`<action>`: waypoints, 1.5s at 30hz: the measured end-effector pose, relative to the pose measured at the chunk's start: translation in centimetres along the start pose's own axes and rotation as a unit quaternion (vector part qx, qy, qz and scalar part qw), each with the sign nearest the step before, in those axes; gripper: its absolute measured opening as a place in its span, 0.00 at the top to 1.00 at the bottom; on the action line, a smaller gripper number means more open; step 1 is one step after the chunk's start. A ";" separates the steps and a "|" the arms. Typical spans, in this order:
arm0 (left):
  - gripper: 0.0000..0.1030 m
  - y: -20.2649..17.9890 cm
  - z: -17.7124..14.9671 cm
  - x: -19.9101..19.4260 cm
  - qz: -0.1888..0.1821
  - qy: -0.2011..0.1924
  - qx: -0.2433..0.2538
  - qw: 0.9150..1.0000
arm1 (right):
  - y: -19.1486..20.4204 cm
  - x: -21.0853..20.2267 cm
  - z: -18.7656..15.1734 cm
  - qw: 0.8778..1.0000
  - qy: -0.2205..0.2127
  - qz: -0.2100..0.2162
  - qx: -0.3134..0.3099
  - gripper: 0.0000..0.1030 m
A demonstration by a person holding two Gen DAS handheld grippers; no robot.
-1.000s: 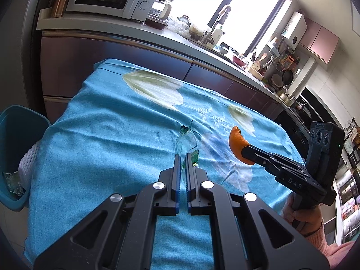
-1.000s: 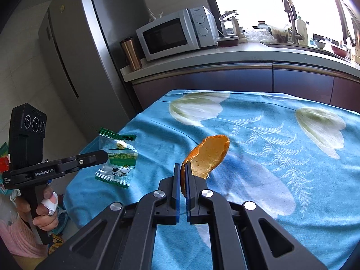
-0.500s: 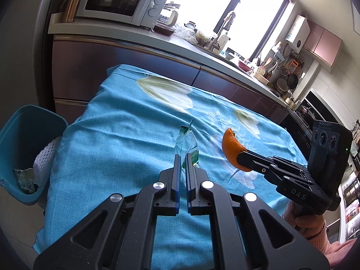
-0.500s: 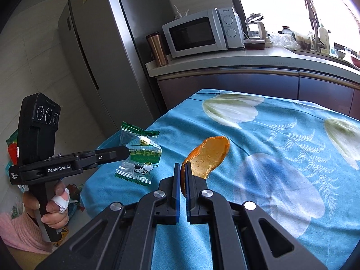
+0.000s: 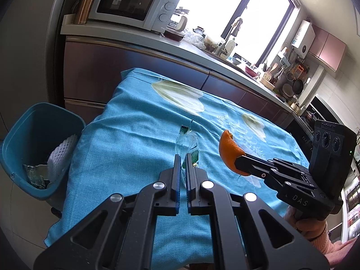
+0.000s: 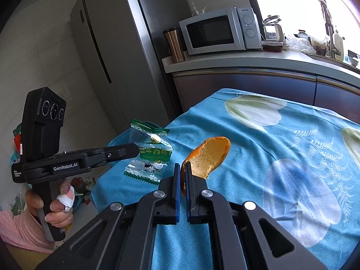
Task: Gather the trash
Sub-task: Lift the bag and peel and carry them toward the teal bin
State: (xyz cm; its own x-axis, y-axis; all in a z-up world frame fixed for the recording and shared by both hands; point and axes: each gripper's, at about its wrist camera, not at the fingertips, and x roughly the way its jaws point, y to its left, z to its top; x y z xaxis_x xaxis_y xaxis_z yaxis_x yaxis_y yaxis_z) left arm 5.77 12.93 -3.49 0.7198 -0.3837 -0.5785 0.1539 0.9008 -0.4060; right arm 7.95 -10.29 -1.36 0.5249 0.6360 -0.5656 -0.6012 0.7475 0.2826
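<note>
The left gripper is clamped tight on a clear candy wrapper with green edges, held up above the blue tablecloth. Just beside it, the right gripper pinches a curved piece of orange peel, also lifted off the cloth. Past the table's left edge stands a blue trash bin holding white foam netting and crumpled wrappers. Farther back, a microwave sits on the counter.

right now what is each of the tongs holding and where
Left tongs: shut on the candy wrapper, at the middle of one side edge. Right tongs: shut on the orange peel, at its lower end.
</note>
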 end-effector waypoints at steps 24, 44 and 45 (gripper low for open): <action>0.96 2.6 -0.1 -3.0 0.031 -0.020 -0.014 0.999 | 3.1 2.3 0.6 0.999 0.015 0.027 -0.026 0.97; 0.96 3.6 0.3 -4.4 0.051 -0.031 -0.018 0.998 | 4.9 4.1 1.6 0.998 0.022 0.048 -0.041 0.97; 0.96 3.5 0.3 -4.5 0.052 -0.031 -0.018 0.998 | 5.1 4.2 1.8 0.998 0.021 0.049 -0.043 0.97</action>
State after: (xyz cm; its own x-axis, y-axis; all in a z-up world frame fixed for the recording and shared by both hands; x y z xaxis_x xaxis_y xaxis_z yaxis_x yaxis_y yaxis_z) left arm 3.27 17.90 -2.10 0.7716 -0.2734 -0.5743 0.0522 0.9271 -0.3711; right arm 8.15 -3.50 -0.89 0.4359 0.6951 -0.5717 -0.6986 0.6618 0.2720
